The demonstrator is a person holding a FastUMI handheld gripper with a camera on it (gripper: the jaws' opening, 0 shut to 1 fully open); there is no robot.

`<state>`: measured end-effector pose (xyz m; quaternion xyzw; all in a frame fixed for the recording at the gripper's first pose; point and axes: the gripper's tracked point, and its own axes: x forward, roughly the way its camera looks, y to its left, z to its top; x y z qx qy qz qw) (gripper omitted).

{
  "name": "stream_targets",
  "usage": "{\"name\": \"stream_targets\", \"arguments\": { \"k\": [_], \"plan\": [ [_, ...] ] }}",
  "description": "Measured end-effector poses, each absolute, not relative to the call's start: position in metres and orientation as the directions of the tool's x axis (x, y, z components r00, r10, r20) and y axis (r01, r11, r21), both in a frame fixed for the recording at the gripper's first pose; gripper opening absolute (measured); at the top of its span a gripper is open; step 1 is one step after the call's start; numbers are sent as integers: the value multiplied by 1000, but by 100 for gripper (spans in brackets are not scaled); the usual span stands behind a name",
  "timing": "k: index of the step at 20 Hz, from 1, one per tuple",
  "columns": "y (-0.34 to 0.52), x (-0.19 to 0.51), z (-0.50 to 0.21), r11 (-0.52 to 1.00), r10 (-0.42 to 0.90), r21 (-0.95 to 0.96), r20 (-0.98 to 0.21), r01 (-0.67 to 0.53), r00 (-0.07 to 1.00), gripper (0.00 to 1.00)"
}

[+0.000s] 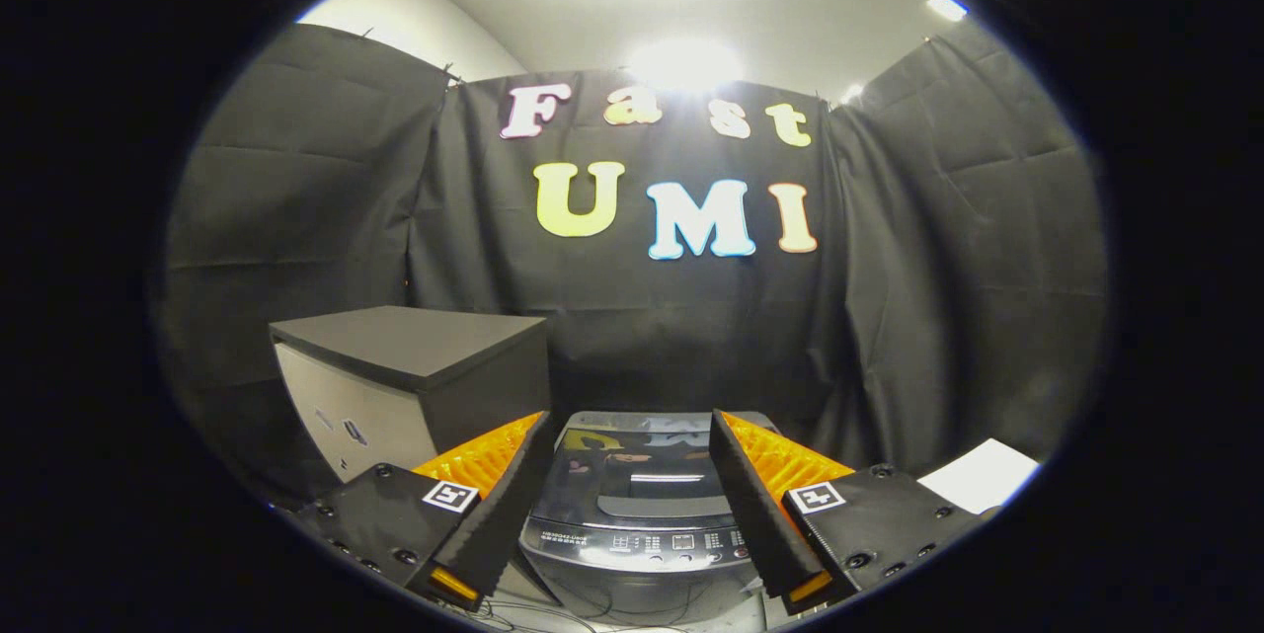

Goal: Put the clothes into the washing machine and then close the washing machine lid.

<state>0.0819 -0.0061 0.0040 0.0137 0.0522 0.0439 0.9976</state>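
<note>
The small dark grey top-loading washing machine [640,524] stands low and just ahead of the gripper [629,435], seen in the gap between its two fingers. Its glossy lid [647,475] lies flat and closed over the tub, with a row of small buttons on the control panel [647,544] along the near edge. The gripper is spread wide, its fingers standing apart on either side of the machine's top and touching nothing; nothing is held between them. To the left of the washing machine, just beyond the left finger, stands a box-shaped cabinet with a dark flat top and pale front [395,381]. To the right, past the right finger, lies a white flat sheet [983,475]. No clothes can be made out.
</note>
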Motion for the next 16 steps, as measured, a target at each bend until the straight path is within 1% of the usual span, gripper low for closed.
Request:
{"name": "stream_targets", "arguments": {
  "k": [3, 9, 13, 16],
  "plan": [
    [1, 51, 1, 993, 110, 55, -109, -105, 988, 98],
    [3, 4, 12, 989, 144, 40, -58, -142, 988, 98],
    [-10, -20, 17, 989, 142, 33, -37, -141, 989, 98],
    [-19, -30, 15, 992, 119, 47, -37, -117, 992, 98]
  ]
}}
